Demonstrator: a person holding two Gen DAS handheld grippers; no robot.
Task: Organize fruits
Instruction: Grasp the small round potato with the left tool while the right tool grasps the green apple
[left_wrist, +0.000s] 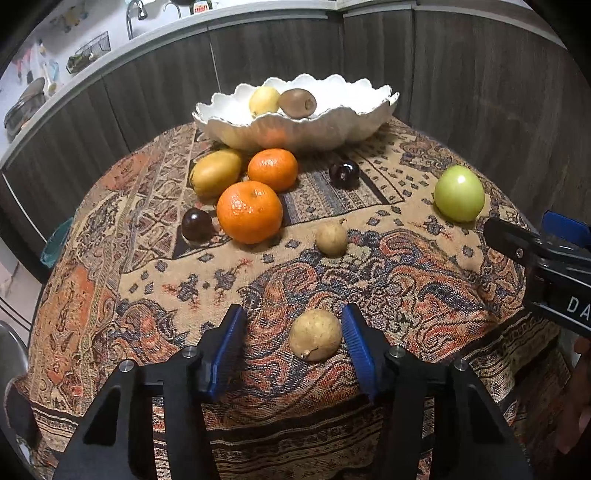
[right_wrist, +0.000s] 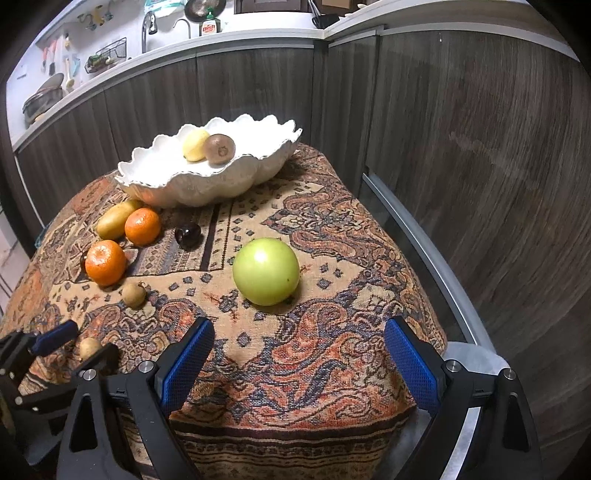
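Observation:
A white scalloped bowl (left_wrist: 351, 122) at the table's far side holds a yellow fruit (left_wrist: 263, 99) and a kiwi (left_wrist: 297, 103). My left gripper (left_wrist: 293, 321) is open around a small tan fruit (left_wrist: 314, 339), its right pad close to it. A second small tan fruit (left_wrist: 331, 239), two oranges (left_wrist: 249, 211) (left_wrist: 272, 169), a yellow mango-like fruit (left_wrist: 215, 172) and two dark plums (left_wrist: 197, 224) (left_wrist: 344, 173) lie on the cloth. My right gripper (right_wrist: 299, 328) is open, just short of a green apple (right_wrist: 266, 271).
The round table wears a patterned cloth (left_wrist: 406, 266) that hangs over its edges. Dark wood cabinet fronts (right_wrist: 461, 129) stand close behind and right. A counter with a sink and dish soap (right_wrist: 208, 26) runs above. The right gripper shows at the left wrist view's right edge (left_wrist: 517, 240).

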